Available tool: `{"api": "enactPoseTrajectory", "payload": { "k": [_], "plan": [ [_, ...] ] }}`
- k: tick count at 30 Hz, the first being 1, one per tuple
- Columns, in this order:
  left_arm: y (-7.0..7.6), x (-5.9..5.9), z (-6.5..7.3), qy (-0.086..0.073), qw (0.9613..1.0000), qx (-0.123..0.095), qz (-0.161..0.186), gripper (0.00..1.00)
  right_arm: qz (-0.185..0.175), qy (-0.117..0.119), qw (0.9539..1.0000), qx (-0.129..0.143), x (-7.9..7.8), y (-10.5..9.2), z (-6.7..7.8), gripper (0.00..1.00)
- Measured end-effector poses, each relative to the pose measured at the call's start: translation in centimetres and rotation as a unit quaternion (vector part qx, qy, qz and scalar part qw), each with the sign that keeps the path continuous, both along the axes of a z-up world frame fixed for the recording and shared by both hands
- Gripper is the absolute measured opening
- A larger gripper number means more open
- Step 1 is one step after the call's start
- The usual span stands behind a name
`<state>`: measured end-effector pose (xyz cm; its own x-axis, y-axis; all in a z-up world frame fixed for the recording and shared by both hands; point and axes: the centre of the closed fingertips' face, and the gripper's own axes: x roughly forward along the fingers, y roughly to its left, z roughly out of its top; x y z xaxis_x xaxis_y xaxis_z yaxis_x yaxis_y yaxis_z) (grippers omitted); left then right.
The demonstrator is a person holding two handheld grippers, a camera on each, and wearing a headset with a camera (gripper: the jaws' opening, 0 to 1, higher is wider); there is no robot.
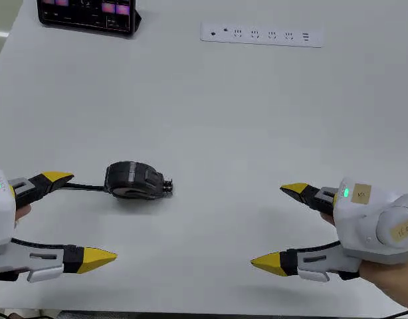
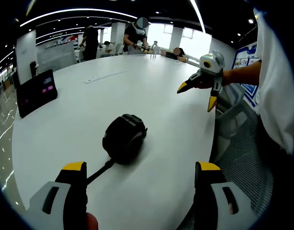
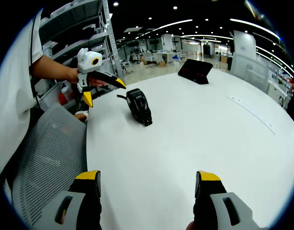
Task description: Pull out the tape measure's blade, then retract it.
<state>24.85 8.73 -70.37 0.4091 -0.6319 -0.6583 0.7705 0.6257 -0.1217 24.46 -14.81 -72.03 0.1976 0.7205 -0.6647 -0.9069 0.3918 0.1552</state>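
- Tape measure [image 1: 134,181] on table [image 1: 224,119], just ahead of my left gripper [image 1: 84,216]; long axis L-R, blade end looks to face right gripper [image 1: 272,226], well apart.
- Both grippers: jaws spread, holding nothing.

The white table [image 1: 257,119] spans the workspace. Ahead of the fingers [image 2: 75,179] of the left gripper [image 2: 141,166] are bright windows [image 2: 195,40], ceiling light strips [image 2: 65,10] and people [image 2: 136,34]. Left of the fingers of the right gripper [image 3: 148,174] are a grey mesh chair [image 3: 46,148] and metal shelving [image 3: 75,28]. Far ahead lie a power strip [image 1: 260,34] and a dark tablet [image 1: 90,14].
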Motion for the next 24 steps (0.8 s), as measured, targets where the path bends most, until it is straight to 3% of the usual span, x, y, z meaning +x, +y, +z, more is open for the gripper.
{"api": "enactPoseTrajectory", "payload": {
  "k": [24],
  "plan": [
    [-0.3, 1.7, -1.4, 0.001, 0.9985, 0.036, -0.042, 0.88, 0.044, -0.008, 0.999, 0.0, 1.9, 2.8, -1.3, 0.78]
  ]
}}
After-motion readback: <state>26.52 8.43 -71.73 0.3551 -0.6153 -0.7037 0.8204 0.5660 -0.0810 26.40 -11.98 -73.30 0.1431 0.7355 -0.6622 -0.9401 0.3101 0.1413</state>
